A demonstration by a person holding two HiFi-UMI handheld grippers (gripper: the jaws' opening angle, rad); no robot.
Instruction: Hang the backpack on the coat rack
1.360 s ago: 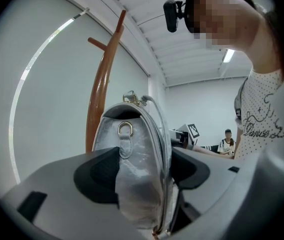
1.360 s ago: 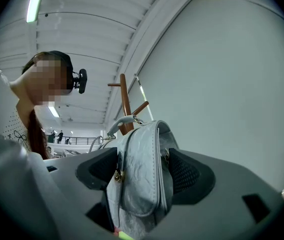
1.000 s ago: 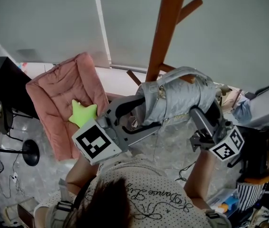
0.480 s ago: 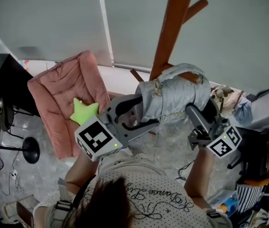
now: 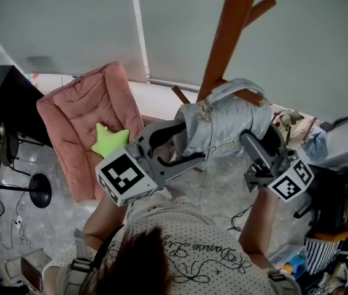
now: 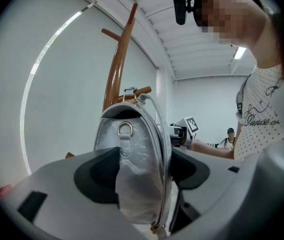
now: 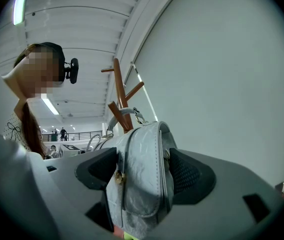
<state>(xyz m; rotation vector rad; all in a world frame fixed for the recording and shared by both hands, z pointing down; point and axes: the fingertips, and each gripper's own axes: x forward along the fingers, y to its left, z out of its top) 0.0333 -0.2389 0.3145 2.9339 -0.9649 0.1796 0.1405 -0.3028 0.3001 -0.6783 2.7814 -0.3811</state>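
A silver-grey backpack is held up against the brown wooden coat rack. Its top handle arches over one of the rack's lower pegs. My left gripper is shut on the backpack's left end, and my right gripper is shut on its right end. In the left gripper view the backpack fills the gap between the jaws, with the coat rack rising behind it. The right gripper view shows the backpack clamped the same way, its handle at the rack's pegs.
A pink padded chair with a green star cushion stands to the left. A black stand base and cables lie on the floor at far left. Clutter crowds the right side. White blinds hang behind the rack.
Both grippers keep their hold on the backpack. It has shifted only slightly beside the rack, and the head view has drifted a little.
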